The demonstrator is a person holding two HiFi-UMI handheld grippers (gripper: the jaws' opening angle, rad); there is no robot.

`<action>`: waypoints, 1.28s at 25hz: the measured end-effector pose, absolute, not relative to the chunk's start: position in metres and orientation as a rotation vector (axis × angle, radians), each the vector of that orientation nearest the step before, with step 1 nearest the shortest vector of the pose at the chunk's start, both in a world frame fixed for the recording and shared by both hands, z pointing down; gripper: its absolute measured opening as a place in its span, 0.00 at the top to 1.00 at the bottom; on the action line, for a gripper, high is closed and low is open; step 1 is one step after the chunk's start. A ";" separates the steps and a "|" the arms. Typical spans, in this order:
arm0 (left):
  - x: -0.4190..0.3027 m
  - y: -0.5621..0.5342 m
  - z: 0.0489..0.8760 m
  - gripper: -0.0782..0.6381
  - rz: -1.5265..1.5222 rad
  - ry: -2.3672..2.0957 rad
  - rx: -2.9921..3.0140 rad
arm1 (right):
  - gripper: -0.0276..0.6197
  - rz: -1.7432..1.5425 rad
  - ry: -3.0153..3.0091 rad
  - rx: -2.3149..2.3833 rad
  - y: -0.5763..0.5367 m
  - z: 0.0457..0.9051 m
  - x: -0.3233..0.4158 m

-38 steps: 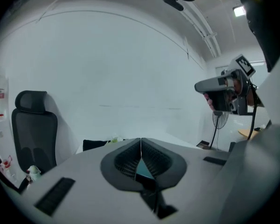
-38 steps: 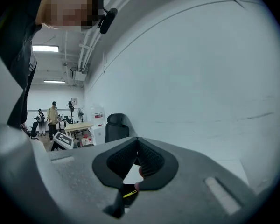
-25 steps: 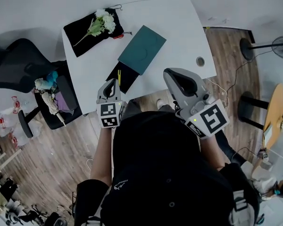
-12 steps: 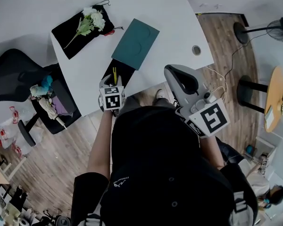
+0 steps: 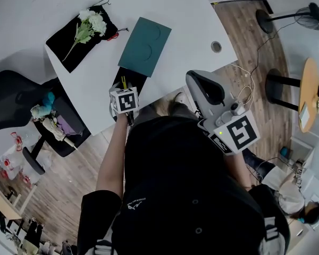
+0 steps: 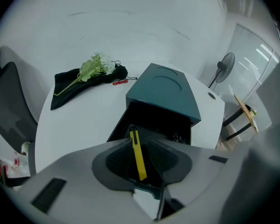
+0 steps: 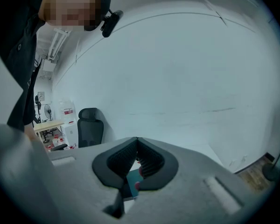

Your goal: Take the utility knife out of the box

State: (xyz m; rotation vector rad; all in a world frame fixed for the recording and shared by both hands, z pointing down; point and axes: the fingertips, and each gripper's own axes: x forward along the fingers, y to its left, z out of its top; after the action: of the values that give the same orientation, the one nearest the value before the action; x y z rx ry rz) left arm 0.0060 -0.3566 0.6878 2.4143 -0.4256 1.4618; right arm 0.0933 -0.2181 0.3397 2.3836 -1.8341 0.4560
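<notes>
A yellow utility knife (image 6: 139,155) lies lengthwise in the black box tray (image 6: 123,125), and shows as a thin yellow strip (image 5: 123,82) in the head view. The teal lid (image 6: 165,94) rests askew over the tray's far end. My left gripper (image 6: 139,136) points steeply down into the tray. Its jaws are opening, with the knife between them and a gap on each side. In the head view its marker cube hides most of the left gripper (image 5: 125,89). My right gripper (image 5: 192,78) hangs off the table's near edge, tips together and empty; the right gripper view shows those tips of the right gripper (image 7: 136,141) against the wall.
A black cloth (image 5: 64,41) with white flowers (image 5: 90,23) and a small red object (image 6: 120,82) lie at the table's far left. A cable hole (image 5: 216,47) is at the right. A black office chair (image 5: 13,97) stands to the left, a fan (image 5: 313,15) and round wooden table (image 5: 308,94) to the right.
My left gripper has dropped and tipped downward, moving forward from the table edge onto the black tray over the knife. The right gripper has hardly moved.
</notes>
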 end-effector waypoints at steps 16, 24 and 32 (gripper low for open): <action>0.019 -0.363 0.709 0.73 1.655 -0.504 2.337 | 0.95 0.503 -1.719 2.471 -0.215 0.346 0.110; 0.022 -0.361 0.711 0.74 1.708 -0.451 2.379 | 0.95 0.491 -1.719 2.480 -0.218 0.347 0.108; 0.017 -0.360 0.718 0.80 1.730 -0.425 2.488 | 0.95 0.491 -1.730 2.471 -0.221 0.349 0.105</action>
State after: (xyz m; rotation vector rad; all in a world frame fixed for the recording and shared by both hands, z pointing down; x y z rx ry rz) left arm 0.0174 -0.3600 0.7180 2.4880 -0.4249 1.7304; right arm 0.1050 -0.2214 0.3491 2.4705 -1.7304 0.4914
